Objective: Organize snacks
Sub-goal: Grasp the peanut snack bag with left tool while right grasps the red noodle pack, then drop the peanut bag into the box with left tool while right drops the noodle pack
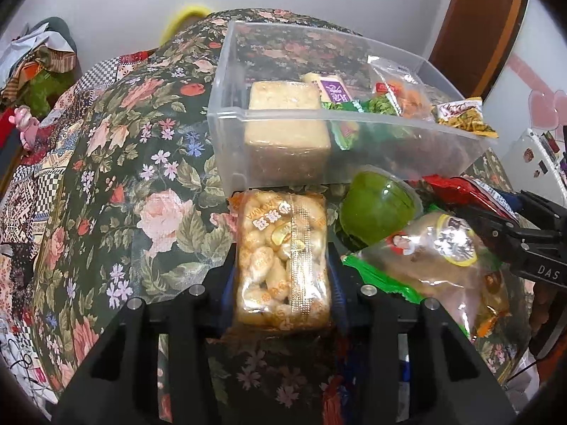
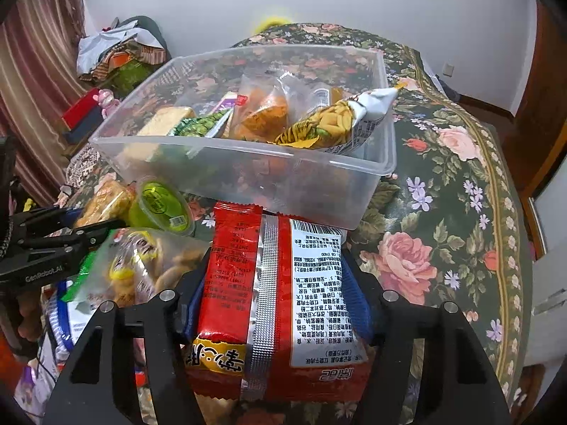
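We have a snack in each hand at once, which saves a trip. Our left gripper (image 1: 283,265) has its jaws closed on the long sides of a clear sachima pack (image 1: 281,258), held lengthwise so its narrow end points straight at the clear plastic bin (image 1: 226,117); that end sits just at the bin's near wall, low against it, so we judge the pack must be lifted over the rim before it can go in. Our right gripper (image 2: 280,283) grips a red snack packet (image 2: 276,294) the same way, jaws pressed to its two sides with the printed back facing up, its far end just short of the bin's (image 2: 386,163) near wall. The bin stands on the flower-patterned desk (image 1: 141,194) and already holds several things: a pale cake block (image 1: 283,97), a purple-labelled pack (image 1: 333,88), green wrappers and an orange-filled bag (image 1: 400,95), with a yellow strip-snack bag (image 2: 340,120) leaning over the right rim. The bin's left part looks the emptiest, so that seems the sensible place for the left pack. Still outside, close in front of the bin, lie a green jelly cup (image 2: 159,202) and a big clear bag (image 1: 436,258) of wrapped pieces, between our two grippers.
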The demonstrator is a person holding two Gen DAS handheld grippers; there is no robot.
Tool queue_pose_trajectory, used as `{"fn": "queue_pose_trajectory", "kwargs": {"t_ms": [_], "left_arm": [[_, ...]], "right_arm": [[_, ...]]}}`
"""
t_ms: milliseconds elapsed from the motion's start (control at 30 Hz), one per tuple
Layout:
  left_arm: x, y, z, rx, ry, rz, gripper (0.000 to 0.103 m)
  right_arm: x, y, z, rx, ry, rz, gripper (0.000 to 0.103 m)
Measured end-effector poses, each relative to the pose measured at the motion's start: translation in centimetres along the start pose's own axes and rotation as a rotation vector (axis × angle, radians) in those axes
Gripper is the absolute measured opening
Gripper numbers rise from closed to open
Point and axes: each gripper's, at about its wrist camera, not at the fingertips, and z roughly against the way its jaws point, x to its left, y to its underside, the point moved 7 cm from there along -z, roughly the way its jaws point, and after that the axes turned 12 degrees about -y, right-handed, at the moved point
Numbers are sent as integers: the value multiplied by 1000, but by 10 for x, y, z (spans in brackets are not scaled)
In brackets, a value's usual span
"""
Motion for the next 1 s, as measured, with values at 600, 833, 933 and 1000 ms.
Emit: {"fn": "queue_pose_trajectory", "kwargs": {"t_ms": [600, 833, 933, 1000], "left_arm": [[14, -25, 83, -156, -12, 35, 44], [15, -51, 96, -208, -15, 38, 44], [15, -64, 98, -226, -9, 43, 44], [15, -72, 98, -238, -8, 46, 44]], "right_arm": [[28, -29, 57, -143, -21, 61, 61], [40, -55, 70, -214, -31, 90, 61], [44, -71, 71, -243, -37, 104, 61], [45, -78, 71, -255, -39, 111, 61]]}}
